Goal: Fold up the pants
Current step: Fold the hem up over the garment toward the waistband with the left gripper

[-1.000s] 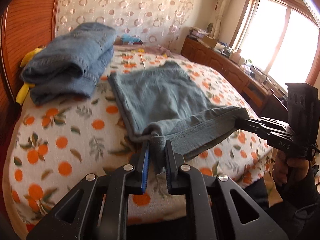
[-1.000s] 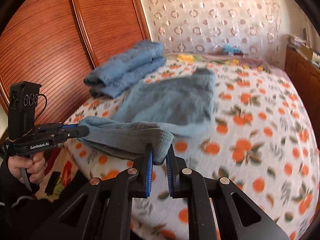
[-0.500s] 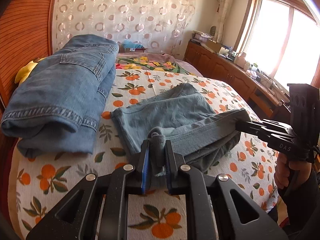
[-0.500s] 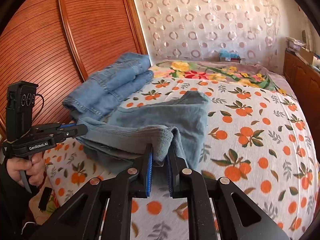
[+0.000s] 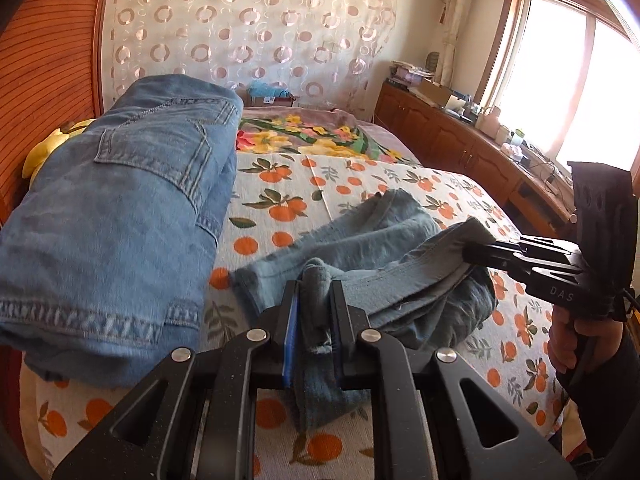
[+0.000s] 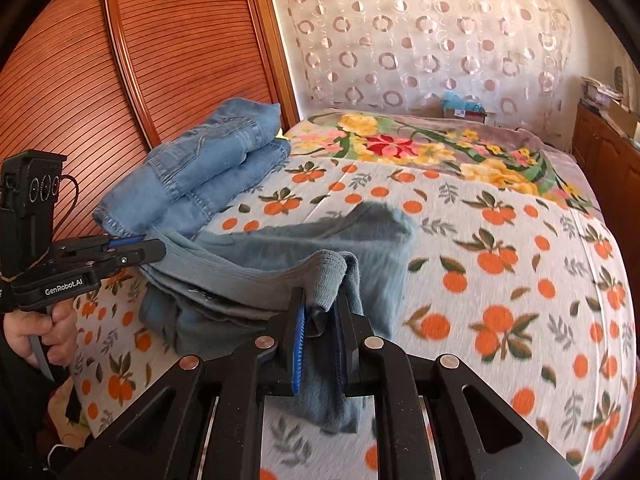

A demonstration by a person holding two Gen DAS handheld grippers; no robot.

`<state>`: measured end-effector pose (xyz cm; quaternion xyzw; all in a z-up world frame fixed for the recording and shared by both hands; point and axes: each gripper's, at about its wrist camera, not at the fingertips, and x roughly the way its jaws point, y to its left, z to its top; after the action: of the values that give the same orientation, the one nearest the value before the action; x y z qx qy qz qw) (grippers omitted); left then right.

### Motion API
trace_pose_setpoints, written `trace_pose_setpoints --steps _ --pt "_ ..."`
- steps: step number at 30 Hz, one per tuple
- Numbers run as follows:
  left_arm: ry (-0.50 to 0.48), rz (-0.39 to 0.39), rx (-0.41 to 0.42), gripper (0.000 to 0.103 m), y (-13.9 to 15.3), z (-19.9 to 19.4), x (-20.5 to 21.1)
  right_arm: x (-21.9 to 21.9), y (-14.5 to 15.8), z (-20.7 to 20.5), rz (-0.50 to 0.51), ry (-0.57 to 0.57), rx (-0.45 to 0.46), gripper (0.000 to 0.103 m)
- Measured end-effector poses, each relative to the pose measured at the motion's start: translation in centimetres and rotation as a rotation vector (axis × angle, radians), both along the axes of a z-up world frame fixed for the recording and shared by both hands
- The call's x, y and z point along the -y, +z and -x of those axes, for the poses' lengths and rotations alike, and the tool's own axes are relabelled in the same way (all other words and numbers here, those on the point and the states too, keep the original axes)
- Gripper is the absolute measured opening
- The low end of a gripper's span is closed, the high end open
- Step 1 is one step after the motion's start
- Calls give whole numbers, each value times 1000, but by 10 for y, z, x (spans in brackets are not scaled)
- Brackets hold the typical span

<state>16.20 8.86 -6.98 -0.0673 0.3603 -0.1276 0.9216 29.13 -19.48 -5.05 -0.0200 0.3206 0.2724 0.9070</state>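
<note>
Both the left gripper (image 5: pixel 314 304) and the right gripper (image 6: pixel 322 312) hold the grey-blue pants (image 5: pixel 360 248) between narrow fingers; folded jeans (image 5: pixel 120 216) lie left of the left fingers.

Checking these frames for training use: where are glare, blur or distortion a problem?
Left wrist view: window blown out white, bed edges bowed by the fisheye, pants sharp. Right wrist view: even light, orange-print bedspread smeared at lower right, dark corners.

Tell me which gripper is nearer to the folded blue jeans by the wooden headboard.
Left. The left gripper, shut on one corner of the grey-blue pants, sits right beside the folded jeans. The right gripper clamps the opposite corner, farther out across the bedspread.
</note>
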Motion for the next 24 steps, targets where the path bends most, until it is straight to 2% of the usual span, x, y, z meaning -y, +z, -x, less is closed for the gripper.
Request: trace_pose_setpoints --steps 6,12,15,20,24 --pt "9 4 -25 15 -3 -17 -3 -3 -10 -24 17 0 -26 13" --pt "18 -12 -18 19 0 -17 -3 0 -8 -25 9 8 -33 20" --pt "26 -19 -16 25 2 -15 -4 6 -3 -20 8 -8 -18 24" --pt "28 -19 -16 44 2 -5 -5 17 -2 -5 20 -22 -3 26" --pt "9 -44 -21 48 -3 4 1 20 -7 4 33 -13 -11 30"
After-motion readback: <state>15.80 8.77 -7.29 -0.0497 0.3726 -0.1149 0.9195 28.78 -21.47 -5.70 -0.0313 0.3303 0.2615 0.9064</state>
